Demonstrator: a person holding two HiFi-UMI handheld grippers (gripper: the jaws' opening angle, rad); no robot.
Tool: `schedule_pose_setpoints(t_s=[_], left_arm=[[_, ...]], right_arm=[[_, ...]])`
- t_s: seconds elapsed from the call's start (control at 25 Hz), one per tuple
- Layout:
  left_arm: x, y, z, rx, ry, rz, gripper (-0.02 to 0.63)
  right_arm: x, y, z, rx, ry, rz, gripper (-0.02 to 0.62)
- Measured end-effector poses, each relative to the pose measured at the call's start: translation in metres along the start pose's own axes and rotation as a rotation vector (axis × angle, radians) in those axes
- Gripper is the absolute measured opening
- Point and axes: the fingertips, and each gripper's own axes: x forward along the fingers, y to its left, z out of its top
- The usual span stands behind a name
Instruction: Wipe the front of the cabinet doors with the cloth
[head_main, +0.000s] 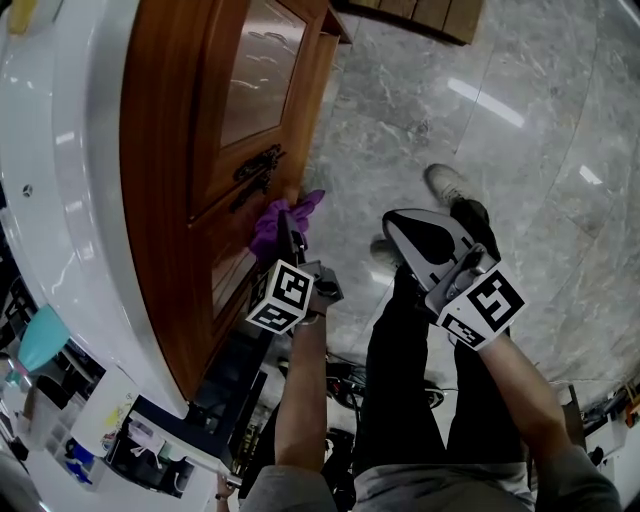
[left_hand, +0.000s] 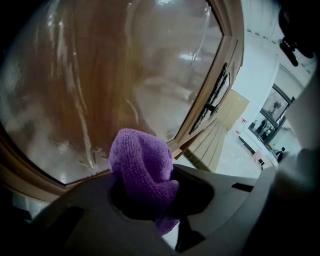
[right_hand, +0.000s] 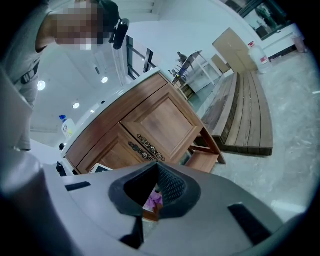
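The brown wooden cabinet door (head_main: 170, 150) with dark metal handles (head_main: 255, 170) stands at the left of the head view. A purple cloth (head_main: 275, 228) is pressed against the door's lower panel below the handles. My left gripper (head_main: 291, 232) is shut on the cloth. In the left gripper view the cloth (left_hand: 142, 170) bulges out of the jaws of the left gripper (left_hand: 150, 197), close to the glossy panel (left_hand: 100, 90). My right gripper (head_main: 395, 225) hangs to the right over the floor, away from the door, shut and holding nothing. The right gripper view shows the cabinet (right_hand: 160, 125) from a distance.
A white countertop (head_main: 60, 150) runs above the cabinet, with a teal object (head_main: 40, 335) on it. Grey marble floor (head_main: 480, 120) lies to the right. The person's legs and shoe (head_main: 445, 185) are below the right gripper. A low wooden platform (right_hand: 250, 115) lies further off.
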Motion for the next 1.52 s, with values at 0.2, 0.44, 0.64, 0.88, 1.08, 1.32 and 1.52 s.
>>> schedule_pose_setpoints(t_s=[0.2,0.44,0.64,0.88,1.08,1.32,1.52], left_arm=[[0.011,-0.013,0.006,0.010,-0.002,-0.019,0.080],[0.023,-0.027,0.012,0.014,-0.005,-0.040,0.080],[0.029,-0.036,0.016,0.020,-0.005,-0.051,0.080],[0.037,-0.046,0.021,-0.018,-0.019,-0.068,0.080],[0.040,-0.055,0.022,-0.081,-0.029,-0.110,0.080],[0.029,-0.091,0.030,-0.066,-0.049,-0.183,0.080],[0.005,-0.127,0.038,-0.039,-0.058,-0.231,0.080]], right_arm=[[-0.003,-0.008,0.005,0.004,-0.008,-0.013,0.009],[-0.008,-0.018,0.010,0.012,-0.018,-0.031,0.009],[-0.010,-0.023,0.014,0.015,-0.018,-0.036,0.009],[-0.013,-0.029,0.022,0.013,-0.024,-0.042,0.009],[-0.017,-0.030,0.029,0.021,-0.028,-0.043,0.009],[-0.019,-0.026,0.041,0.035,-0.024,-0.029,0.009],[-0.022,-0.016,0.061,0.027,-0.025,-0.011,0.009]])
